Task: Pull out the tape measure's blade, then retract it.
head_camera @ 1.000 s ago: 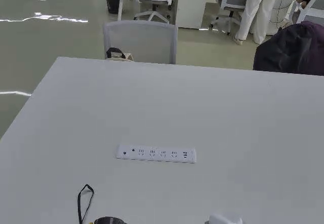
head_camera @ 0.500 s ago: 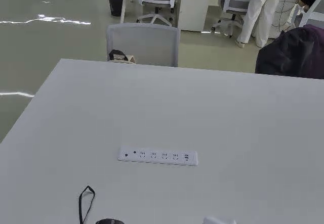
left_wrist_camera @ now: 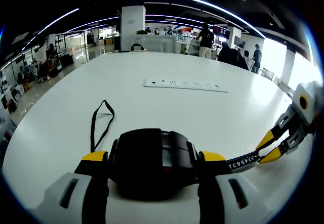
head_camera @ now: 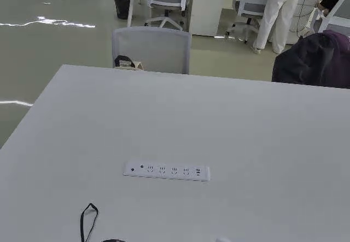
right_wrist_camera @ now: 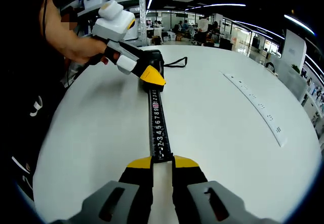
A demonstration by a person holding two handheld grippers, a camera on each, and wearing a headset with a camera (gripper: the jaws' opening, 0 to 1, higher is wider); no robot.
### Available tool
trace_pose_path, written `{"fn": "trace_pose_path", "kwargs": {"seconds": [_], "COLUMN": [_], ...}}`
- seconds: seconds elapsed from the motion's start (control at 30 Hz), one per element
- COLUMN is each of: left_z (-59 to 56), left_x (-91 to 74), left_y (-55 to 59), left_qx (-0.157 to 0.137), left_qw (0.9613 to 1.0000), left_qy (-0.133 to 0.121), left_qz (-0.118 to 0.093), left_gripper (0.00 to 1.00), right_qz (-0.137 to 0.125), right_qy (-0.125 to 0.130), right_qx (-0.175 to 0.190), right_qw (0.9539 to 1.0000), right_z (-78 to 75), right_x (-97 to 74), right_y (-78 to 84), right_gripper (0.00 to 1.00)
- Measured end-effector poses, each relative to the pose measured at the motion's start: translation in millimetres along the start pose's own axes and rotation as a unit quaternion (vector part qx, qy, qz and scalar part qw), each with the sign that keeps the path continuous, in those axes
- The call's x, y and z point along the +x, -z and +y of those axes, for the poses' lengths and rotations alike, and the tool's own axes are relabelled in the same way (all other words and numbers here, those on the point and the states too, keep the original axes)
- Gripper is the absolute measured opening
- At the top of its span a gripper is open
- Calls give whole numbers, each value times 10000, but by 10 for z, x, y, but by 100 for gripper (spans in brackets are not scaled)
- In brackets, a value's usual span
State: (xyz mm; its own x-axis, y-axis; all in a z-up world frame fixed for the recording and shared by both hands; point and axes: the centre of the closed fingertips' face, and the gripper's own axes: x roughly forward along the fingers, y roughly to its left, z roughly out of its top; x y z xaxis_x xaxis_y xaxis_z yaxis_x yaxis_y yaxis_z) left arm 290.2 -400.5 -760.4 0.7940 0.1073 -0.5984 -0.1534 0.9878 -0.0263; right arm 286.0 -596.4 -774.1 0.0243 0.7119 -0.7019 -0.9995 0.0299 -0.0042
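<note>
On the white table [head_camera: 229,116], left gripper [left_wrist_camera: 152,159] clamps the black tape measure [left_wrist_camera: 152,145] across its case, wrist strap [left_wrist_camera: 98,125] lying loose just beside it. Blade [right_wrist_camera: 158,125] extends flat over the tabletop to the right gripper [right_wrist_camera: 162,163], jaws nipped narrow on its end, apparently at the hook, which is hidden. Power strip [head_camera: 167,171] lies well apart, further across the table.

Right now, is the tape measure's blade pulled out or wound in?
Out: the numbered blade runs from the black case in the left gripper to the right gripper, shut on its end.
</note>
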Motion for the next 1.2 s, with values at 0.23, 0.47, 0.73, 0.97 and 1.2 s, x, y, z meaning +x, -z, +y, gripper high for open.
{"fn": "trace_pose_path", "kwargs": {"seconds": [0.23, 0.47, 0.73, 0.97, 1.2], "left_z": [-17, -12, -28, -57, -58], "left_x": [-23, -3, -18, -65, -79], "left_y": [-26, -7, -19, -53, -67], "left_qx": [156, 145, 164, 137, 114], "left_qw": [9999, 9999, 9998, 9999, 9999], "left_qy": [-35, -2, 59, 69, 76], "left_qz": [57, 64, 78, 80, 83], "left_gripper": [68, 67, 67, 67, 67], "right_qz": [-62, -189, -236, -267, -285], "right_qy": [25, -39, -120, -132, -148], "right_qx": [26, -14, -55, -51, -78], "right_qw": [10000, 9998, 9996, 9995, 9995], "right_z": [-9, 29, 38, 39, 42], "right_x": [0, 139, 226, 302, 367], "right_y": [-29, -187, -280, -323, -389], "right_gripper": [12, 11, 11, 11, 11]}}
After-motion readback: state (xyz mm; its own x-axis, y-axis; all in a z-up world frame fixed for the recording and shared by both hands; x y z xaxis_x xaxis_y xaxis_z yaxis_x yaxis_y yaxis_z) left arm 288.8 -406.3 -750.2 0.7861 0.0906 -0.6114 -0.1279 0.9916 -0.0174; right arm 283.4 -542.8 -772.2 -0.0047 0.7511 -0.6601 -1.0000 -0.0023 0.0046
